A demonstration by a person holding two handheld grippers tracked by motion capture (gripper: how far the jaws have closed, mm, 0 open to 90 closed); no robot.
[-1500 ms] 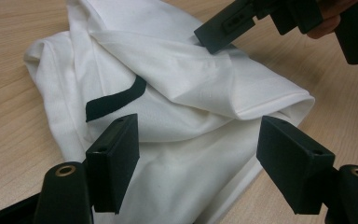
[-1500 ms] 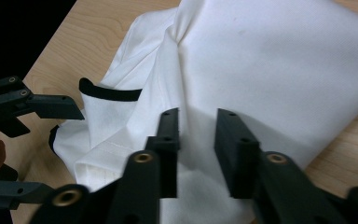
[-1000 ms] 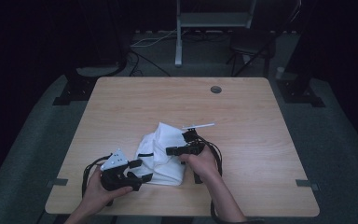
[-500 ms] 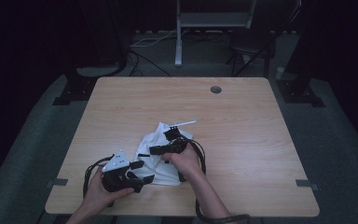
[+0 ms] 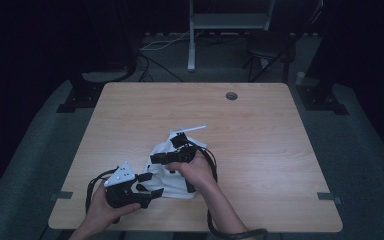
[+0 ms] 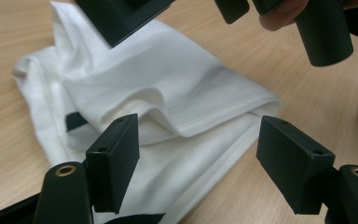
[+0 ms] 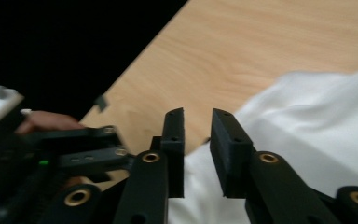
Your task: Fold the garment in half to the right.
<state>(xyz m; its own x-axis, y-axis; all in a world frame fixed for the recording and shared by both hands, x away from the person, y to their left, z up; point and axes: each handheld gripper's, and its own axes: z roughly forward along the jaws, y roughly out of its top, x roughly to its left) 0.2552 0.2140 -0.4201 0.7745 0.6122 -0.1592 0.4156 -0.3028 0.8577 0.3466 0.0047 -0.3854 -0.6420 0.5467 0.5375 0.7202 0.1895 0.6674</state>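
Observation:
A crumpled, loosely folded white cloth lies on the wooden table near its front edge. My left gripper sits at the cloth's front left corner. It is open, its jaws wide apart either side of a fold and not touching it. My right gripper hovers over the cloth's top and points left toward the left gripper. Its jaws have just been opening. A narrow gap shows between them with nothing in it. The right gripper's fingers hang above the cloth in the left gripper view.
The table's left edge drops to dark floor close beyond the right gripper. A round cable hole sits at the table's back. Dark stands and a metal post stand behind the table. Bare wood lies to the right and back.
My right gripper has moved left across the cloth toward the left gripper, and the cloth's right side has drawn in with it. The left hand has stayed put.

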